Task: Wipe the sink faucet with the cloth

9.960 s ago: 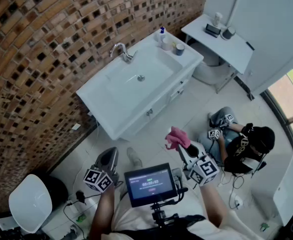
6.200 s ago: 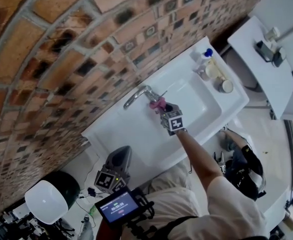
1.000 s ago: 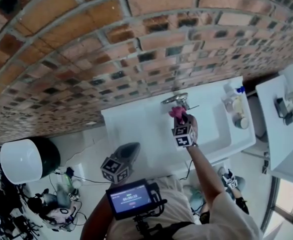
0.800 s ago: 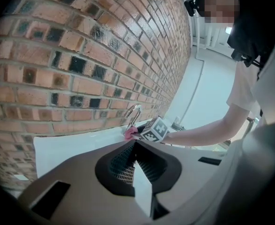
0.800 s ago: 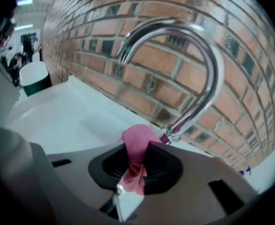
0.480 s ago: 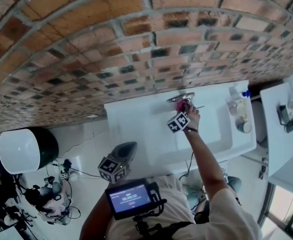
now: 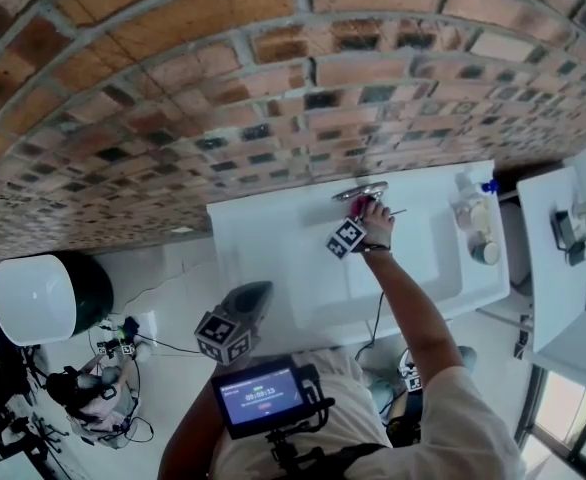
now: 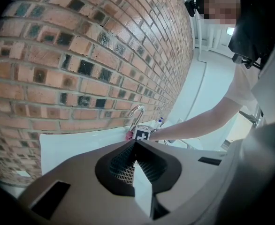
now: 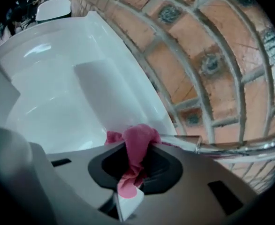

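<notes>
— What is changing over at the sink?

— The right hand-held gripper is working its way up. A second ago the pink cloth was sitting a little below the faucet. Now it is pressing right against the chrome spout, and the marker cube is swinging over to the left.

— Is it actually gripping the cloth?

— Yes, it is clenching it. In the right gripper view the cloth is bunching out between the jaws, and the faucet is running just beside it on the right, close to the brick wall.

— And the other one?

— The left hand-held gripper is hanging low, well apart from the sink. Its jaws are closed together on nothing, and it is barely shifting from where it was half a second ago.

— So the wiping is going on?

— I am judging so. The cloth is meeting the spout and the wrist is turning, which is looking like a stroke along the metal. How much of the faucet is being covered, I cannot say from here.
</notes>
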Action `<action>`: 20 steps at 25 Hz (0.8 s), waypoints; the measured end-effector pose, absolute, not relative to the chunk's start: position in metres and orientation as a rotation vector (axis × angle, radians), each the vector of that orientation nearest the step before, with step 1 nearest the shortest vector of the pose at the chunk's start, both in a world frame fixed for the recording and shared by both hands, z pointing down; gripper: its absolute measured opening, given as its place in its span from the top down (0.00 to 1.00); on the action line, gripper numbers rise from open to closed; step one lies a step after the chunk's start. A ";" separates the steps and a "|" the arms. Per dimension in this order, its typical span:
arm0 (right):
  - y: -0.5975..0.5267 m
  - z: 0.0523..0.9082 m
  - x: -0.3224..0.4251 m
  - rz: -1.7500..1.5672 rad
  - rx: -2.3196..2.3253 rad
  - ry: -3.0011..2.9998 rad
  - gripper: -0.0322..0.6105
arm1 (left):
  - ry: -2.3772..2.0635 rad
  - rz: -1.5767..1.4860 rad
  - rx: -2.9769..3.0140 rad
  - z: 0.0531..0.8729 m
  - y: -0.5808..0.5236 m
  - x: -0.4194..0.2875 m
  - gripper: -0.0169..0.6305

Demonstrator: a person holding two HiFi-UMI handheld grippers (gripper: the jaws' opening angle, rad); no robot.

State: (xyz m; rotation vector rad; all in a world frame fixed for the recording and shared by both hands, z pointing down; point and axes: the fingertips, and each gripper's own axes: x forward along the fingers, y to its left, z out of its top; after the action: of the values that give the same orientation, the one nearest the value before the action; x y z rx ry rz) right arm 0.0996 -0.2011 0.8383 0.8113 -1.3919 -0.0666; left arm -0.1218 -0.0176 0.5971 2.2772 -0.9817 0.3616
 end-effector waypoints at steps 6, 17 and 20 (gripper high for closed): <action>-0.202 0.826 0.100 -0.060 0.827 -1.459 0.82 | -1.001 0.352 2.278 0.593 -0.014 -0.129 0.98; -0.206 0.764 0.133 0.131 1.050 -1.602 0.82 | -1.014 0.342 2.280 0.588 -0.015 -0.133 0.98; -0.205 0.758 0.145 0.219 1.096 -1.610 0.82 | -1.012 0.344 2.281 0.588 -0.014 -0.132 0.98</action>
State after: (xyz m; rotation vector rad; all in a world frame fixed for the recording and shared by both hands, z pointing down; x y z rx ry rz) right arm 0.1454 -0.2048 0.7582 1.0956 -1.6104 0.2193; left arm -0.1323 -0.0145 0.5883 2.2807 -1.0121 0.3440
